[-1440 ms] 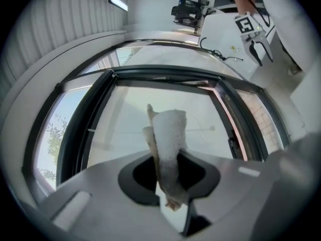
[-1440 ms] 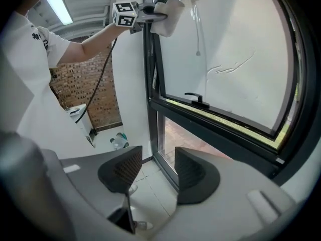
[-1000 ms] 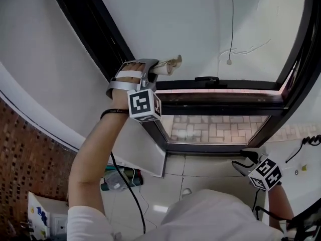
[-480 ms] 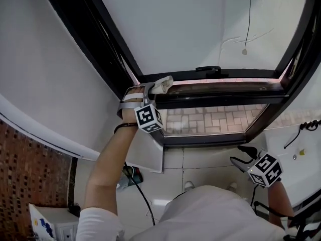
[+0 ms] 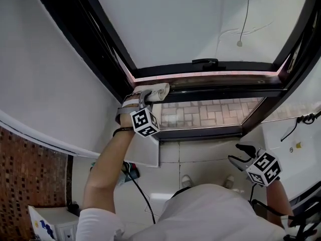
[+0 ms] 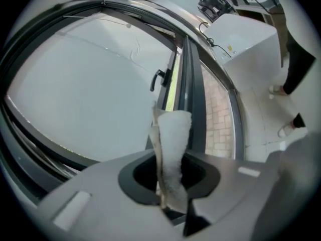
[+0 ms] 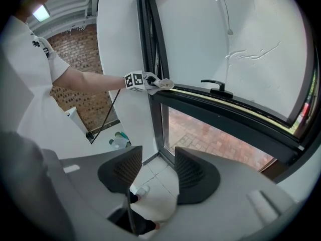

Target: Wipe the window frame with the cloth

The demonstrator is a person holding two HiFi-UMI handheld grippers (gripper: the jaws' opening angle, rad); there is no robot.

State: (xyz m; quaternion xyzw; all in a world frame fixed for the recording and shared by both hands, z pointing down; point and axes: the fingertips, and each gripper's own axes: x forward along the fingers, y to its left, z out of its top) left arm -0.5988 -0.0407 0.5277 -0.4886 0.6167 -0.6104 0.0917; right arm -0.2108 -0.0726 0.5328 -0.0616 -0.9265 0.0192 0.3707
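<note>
Two hand-held grippers in shot, one working. The left hand-held gripper [image 5: 145,98] is clamped tight on the cloth [image 5: 157,91], a folded white wad that sticks out past the jaw tips in the left gripper view. The cloth is pressed on the window frame [image 5: 90,34], at the left end of its horizontal middle rail [image 5: 220,92], close to the corner with the slanted side member, about 10 o'clock from centre in the head view. The window handle [image 5: 204,62] sits well apart, at roughly 2 o'clock from the cloth. The step in hand looks like a wipe along that rail. To do it well, hold the wad flat on the rail with even pressure and drag toward 3 o'clock in one pass. Let cloth rather than jaw metal touch the frame, and work it into the corner groove. The left arm reaches up and forward, elbow nearly straight and forearm bare, with the jaws pointing along the rail and the marker cube [image 5: 144,122] facing the head camera. The right hand-held gripper [image 5: 241,155] hangs low at 5 o'clock by the person's body, jaws moderately apart with nothing between them, idle.
</note>
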